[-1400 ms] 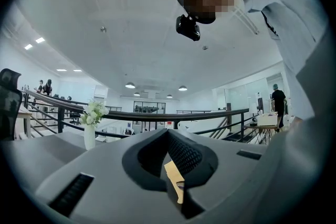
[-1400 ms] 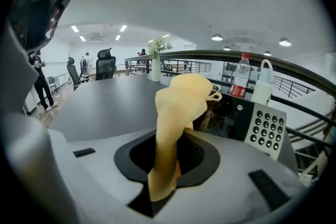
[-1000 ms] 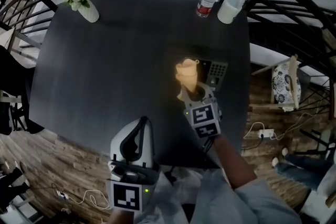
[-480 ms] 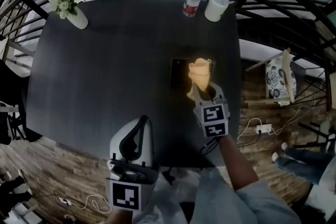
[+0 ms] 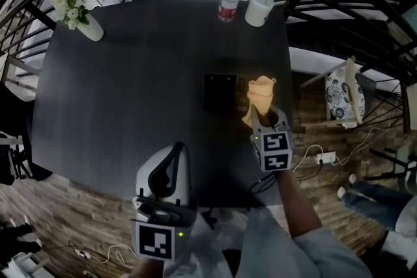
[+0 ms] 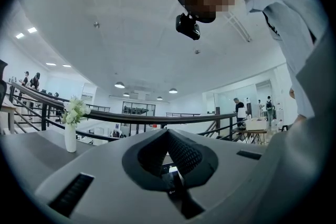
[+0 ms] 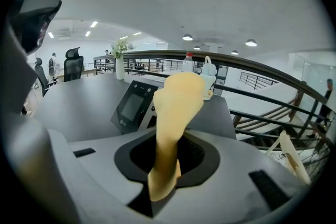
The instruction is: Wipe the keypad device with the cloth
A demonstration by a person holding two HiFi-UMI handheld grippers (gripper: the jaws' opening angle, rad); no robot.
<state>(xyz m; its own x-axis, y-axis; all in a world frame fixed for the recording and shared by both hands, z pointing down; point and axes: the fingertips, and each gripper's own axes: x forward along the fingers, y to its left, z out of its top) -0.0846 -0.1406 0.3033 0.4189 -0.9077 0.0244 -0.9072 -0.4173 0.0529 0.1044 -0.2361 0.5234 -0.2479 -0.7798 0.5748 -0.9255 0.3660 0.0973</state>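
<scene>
Overhead, the right gripper (image 5: 266,119) is clenched on a yellow cloth (image 5: 260,97), which sticks up bunched from between its jaws near the right edge of the dark table (image 5: 117,88). The keypad device (image 5: 218,93), a dark slab with a screen, sits just left of the cloth and gripper tips; whether cloth and device touch cannot be told. The left gripper (image 5: 174,152) hangs at the table's near edge, jaws pressed together on nothing, well apart from the device.

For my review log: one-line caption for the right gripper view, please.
Right gripper shut on a yellow cloth, the keypad device standing beyond it on the dark table.
</scene>
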